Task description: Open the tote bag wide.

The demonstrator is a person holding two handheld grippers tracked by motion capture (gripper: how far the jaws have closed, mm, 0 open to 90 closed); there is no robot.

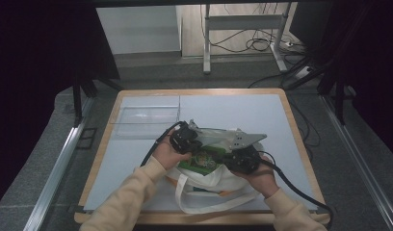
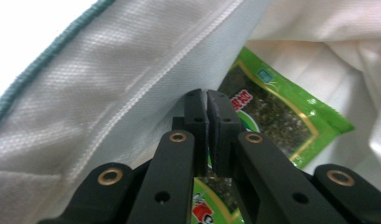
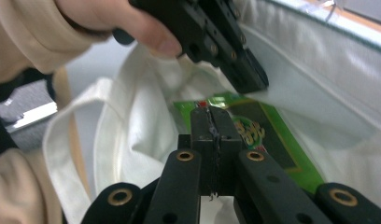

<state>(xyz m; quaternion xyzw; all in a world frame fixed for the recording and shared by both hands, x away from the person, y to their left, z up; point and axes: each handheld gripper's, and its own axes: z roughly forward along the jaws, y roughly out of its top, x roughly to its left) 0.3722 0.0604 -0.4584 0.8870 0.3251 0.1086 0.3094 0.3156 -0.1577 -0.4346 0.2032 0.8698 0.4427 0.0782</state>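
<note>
The tote bag (image 2: 109, 93) is off-white woven cloth, matt and coarse-grained with stitched seams, and inside it lies a glossy green plastic-film packet (image 2: 282, 112) with a crimped edge. The left gripper (image 2: 207, 100) and the right gripper (image 3: 211, 116) are matt black plastic with brass-coloured rivets. The table (image 1: 242, 108) has a smooth, matt pale top framed in light wood, and at its far left sits a clear, shiny plastic tray (image 1: 146, 115).

No legible wording anywhere. Printed on the green snack packet (image 2: 277, 109), just beyond the left gripper (image 2: 208, 100) tips: a red patch with white characters and a small blue label, both too blurred to read. Same packet ahead of the right gripper (image 3: 211, 116): yellowish lettering, unreadable.
</note>
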